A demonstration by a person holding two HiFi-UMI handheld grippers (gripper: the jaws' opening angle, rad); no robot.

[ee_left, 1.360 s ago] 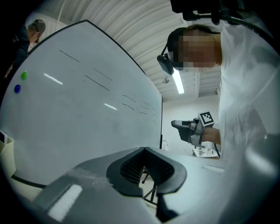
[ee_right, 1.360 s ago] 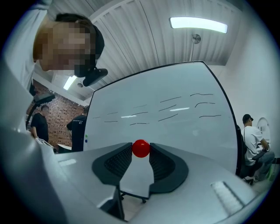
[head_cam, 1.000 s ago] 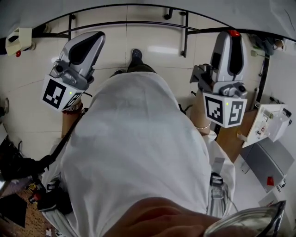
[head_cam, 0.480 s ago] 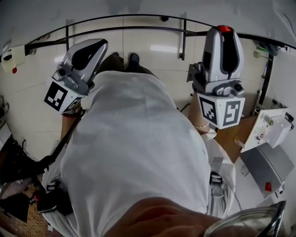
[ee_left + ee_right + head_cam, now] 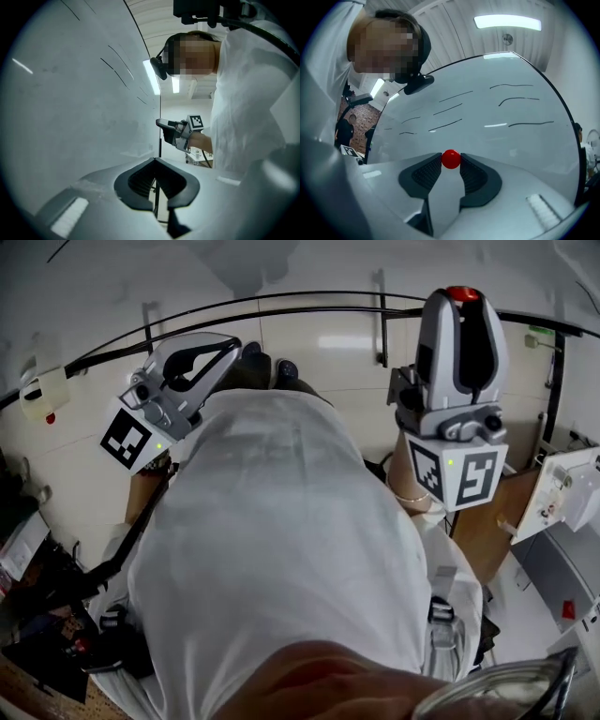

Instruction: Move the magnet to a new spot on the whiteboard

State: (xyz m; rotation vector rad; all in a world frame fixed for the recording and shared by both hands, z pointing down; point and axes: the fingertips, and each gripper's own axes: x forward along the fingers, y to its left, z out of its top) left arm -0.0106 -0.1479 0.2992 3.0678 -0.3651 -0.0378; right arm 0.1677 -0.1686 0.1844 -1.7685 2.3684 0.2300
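Head view: my white shirt fills centre, covers most of both arms. Whiteboard cut off at frame edges. Right claw, at 2 o'clock in head view, grips magnet: small, round, glossy red, pinched at jaw tips, in front of whiteboard; contact with board unclear. Black marker strokes at 12 to 1 o'clock above it. Left claw, at 10 o'clock, closed, nothing between jaws.

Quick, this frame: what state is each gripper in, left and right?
Left gripper: closed, nothing between its jaws.
Right gripper: closed on the red magnet.
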